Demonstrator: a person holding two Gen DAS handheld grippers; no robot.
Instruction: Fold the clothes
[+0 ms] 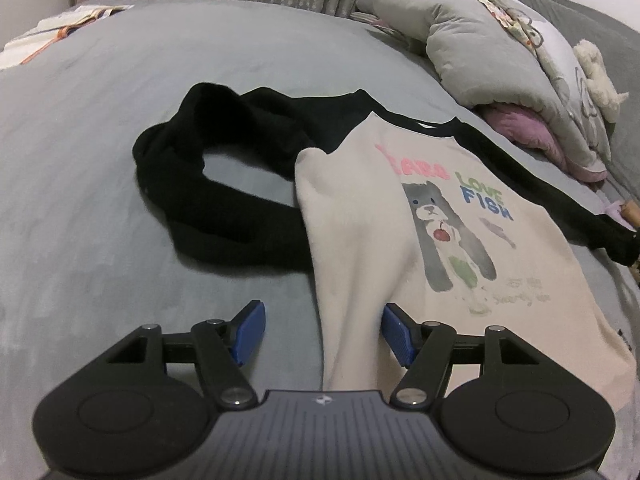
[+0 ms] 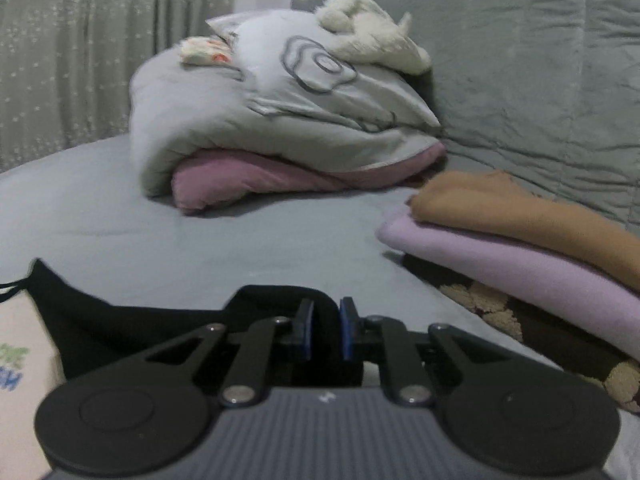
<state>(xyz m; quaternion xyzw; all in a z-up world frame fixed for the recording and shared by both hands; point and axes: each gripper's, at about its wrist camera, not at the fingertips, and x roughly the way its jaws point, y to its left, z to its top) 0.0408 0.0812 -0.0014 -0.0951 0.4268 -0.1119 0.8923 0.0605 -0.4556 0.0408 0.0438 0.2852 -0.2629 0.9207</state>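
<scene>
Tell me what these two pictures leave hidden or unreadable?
- Left wrist view: the shirt hem is hidden behind the left tool.
- Left wrist view: small print under the cartoon is too blurred to read.
- Right wrist view: the black sleeve end is hidden inside the right tool.

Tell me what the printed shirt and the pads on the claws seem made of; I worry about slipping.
The shirt looks like soft matte knit, likely cotton: cream body, black sleeve, loose folds, no sheen. The left claw is open; its pads look like blue ribbed rubber or plastic, hard to tell. The right claw is shut on the black sleeve.
</scene>
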